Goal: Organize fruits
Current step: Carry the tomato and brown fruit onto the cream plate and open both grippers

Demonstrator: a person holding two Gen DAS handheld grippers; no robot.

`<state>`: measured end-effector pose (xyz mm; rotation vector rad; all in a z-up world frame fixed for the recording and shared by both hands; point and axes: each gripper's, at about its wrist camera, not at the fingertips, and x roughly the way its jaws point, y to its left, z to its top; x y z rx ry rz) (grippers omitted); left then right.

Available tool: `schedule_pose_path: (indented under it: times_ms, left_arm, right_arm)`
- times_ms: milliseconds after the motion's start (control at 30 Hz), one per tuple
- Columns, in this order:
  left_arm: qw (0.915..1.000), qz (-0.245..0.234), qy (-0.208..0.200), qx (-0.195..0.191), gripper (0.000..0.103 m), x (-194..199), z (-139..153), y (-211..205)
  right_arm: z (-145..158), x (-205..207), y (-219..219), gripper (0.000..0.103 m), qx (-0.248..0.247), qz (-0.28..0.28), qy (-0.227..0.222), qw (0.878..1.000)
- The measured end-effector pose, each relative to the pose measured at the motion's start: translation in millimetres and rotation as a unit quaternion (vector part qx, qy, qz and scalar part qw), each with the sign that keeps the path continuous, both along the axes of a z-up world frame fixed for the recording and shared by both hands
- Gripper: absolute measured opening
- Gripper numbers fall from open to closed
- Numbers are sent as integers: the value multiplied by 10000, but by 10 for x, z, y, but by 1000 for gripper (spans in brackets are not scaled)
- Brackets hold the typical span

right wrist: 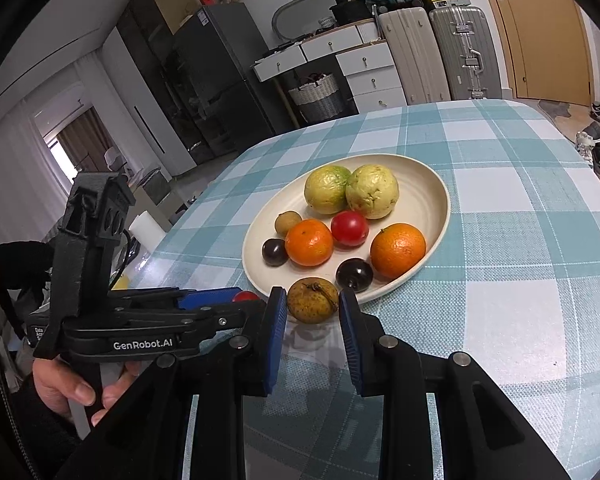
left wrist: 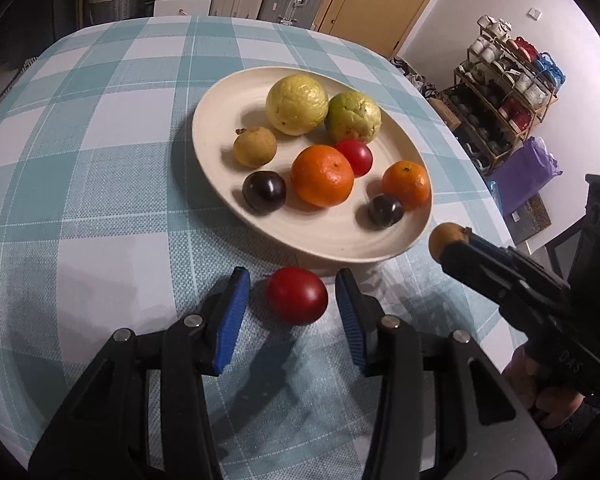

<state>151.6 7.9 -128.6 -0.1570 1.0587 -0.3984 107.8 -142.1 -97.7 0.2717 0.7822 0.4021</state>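
Looked steeply down from the left gripper (left wrist: 292, 304), close over the table (left wrist: 100, 200). Looked forward-down from the right gripper (right wrist: 313, 322), equally near. Shared the plate (left wrist: 220, 92) (right wrist: 440, 184) at frame centre, from opposite sides.

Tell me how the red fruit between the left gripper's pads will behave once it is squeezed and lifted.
The red fruit looks round and glossy, so it could slip or roll from the left gripper, whose open pads don't touch it yet. It seems small and probably light. Its smooth skin suggests it may bruise under a hard squeeze.
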Motion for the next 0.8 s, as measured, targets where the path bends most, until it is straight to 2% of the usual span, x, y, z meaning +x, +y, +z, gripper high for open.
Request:
schedule_pose_path:
  times_ms: [67, 233, 467, 800]
  left_arm:
    - [10000, -41, -23, -11, 27, -16, 4, -13]
    - [9996, -141, -230, 37, 27, -121, 111, -35]
    - [9988, -201, -441, -90, 27, -158, 381, 3]
    - [9982, -224, -538, -147, 27, 113, 585, -40]
  right_arm:
    - [1, -9, -7, 27, 0, -7, -12, 10000]
    - [5, -14, -11, 27, -6, 7, -23, 10000]
    - [67, 22, 5, 27, 21, 63, -101, 9999]
    - [128, 212, 24, 27, -27, 80, -138, 9999]
